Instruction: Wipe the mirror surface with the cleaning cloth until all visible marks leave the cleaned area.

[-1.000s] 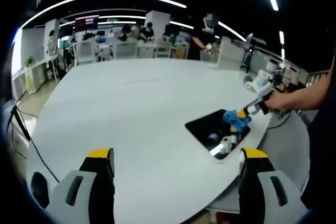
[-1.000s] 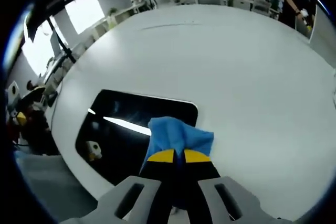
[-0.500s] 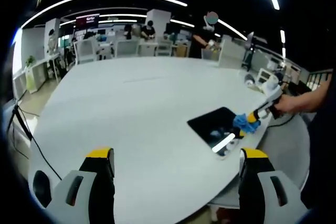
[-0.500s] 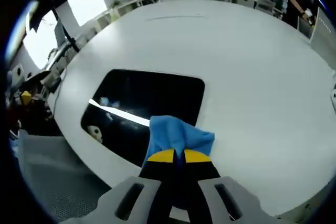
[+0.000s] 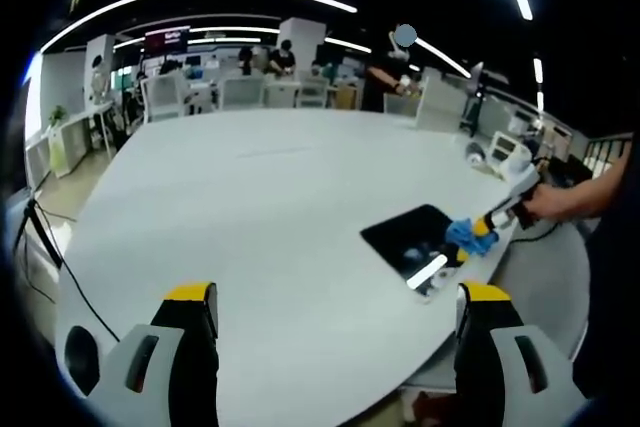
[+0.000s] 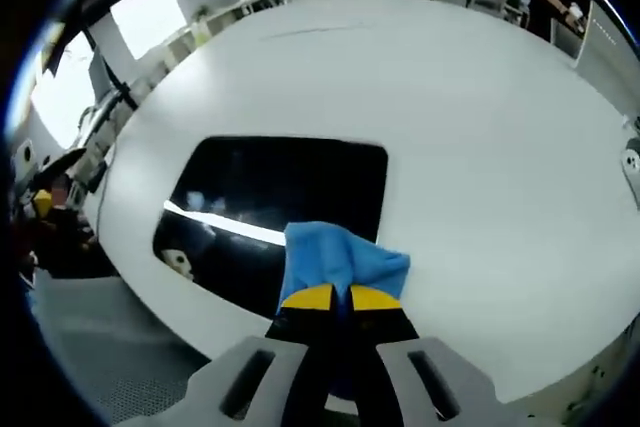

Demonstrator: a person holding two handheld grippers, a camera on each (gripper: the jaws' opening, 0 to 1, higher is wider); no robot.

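A: How will the cleaning cloth (image 6: pixel 343 259) behave?

B: Soft and light, I'd judge. It bunches into a limp blue fold. The right gripper (image 6: pixel 341 297) has its yellow-tipped jaws pinched shut on the cloth's near end, and the free part sticks out toward 12 o'clock in the right gripper view. Pinching a bunched fold like that looks right; a single edge would probably slip or flap.

A: And the mirror (image 6: pixel 278 222)?

B: A dark, flat, rounded rectangle lying on the white table (image 6: pixel 480 147), close to the table's near edge. I'd take it as rigid, smooth, fragile and apt to slide under a hard push. It reflects a bright light strip. The cloth sits over its near right corner; I can't tell whether it touches the glass.

A: The left gripper (image 5: pixel 338 299)?

B: Its jaws stand wide apart at 7 and 5 o'clock in the left gripper view, holding nothing, above bare table. Farther off at 3 o'clock lies the mirror (image 5: pixel 420 243), with the right gripper (image 5: pixel 487 223) angled down at it and the person's hand (image 5: pixel 555 201) reaching in from the right edge. Beyond, at 12 o'clock, chairs (image 5: pixel 238 94) and desks.
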